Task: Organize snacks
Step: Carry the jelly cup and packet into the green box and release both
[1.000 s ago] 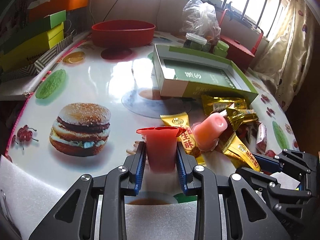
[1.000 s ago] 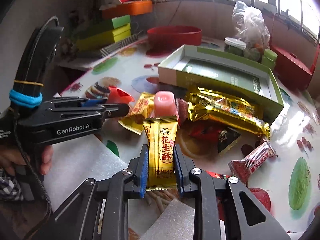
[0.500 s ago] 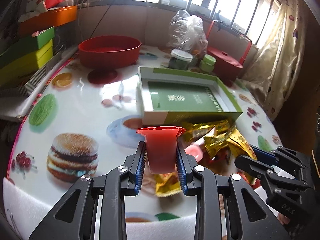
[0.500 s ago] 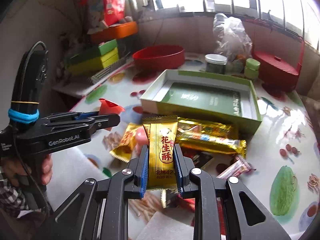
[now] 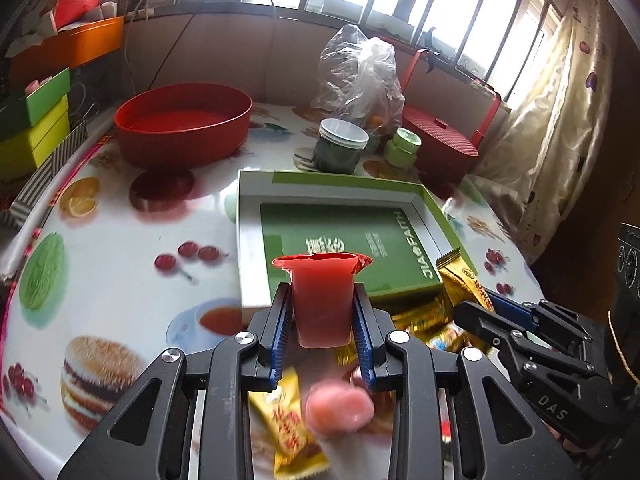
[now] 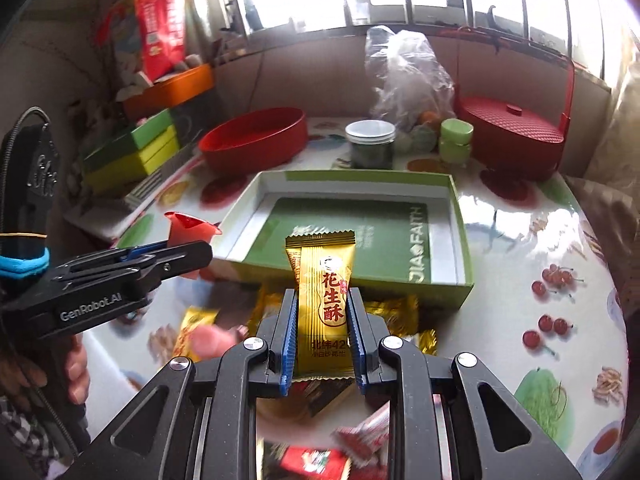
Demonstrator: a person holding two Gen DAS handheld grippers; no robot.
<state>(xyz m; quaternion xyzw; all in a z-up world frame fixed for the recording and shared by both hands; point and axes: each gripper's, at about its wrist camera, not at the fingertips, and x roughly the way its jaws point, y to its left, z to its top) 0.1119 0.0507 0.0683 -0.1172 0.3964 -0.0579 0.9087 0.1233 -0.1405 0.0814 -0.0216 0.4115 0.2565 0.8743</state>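
Observation:
My left gripper (image 5: 322, 296) is shut on a red jelly cup (image 5: 322, 300), held upright just before the near wall of the open green box (image 5: 340, 236). My right gripper (image 6: 323, 300) is shut on a gold peanut-candy packet (image 6: 322, 292), upright in front of the same green box (image 6: 352, 228). The box holds only its green printed insert. In the right wrist view the left gripper (image 6: 188, 248) sits at the left with the red cup (image 6: 188, 230) in it. In the left wrist view the right gripper (image 5: 476, 300) sits at the lower right with the gold packet (image 5: 464, 276).
Loose snacks lie below the grippers: gold wrappers (image 6: 396, 312), a pink jelly cup (image 5: 340, 404), red wrappers (image 6: 316, 462). Behind the box stand a red bowl (image 5: 184, 124), a dark jar (image 5: 340, 146), a small green jar (image 5: 404, 148), a plastic bag (image 5: 360, 76) and a red lidded basket (image 5: 440, 148). Stacked boxes (image 6: 132, 156) sit left.
Both grippers have risen and moved forward toward the green box, each keeping its snack. The loose snack pile has slid down under the fingers in both views.

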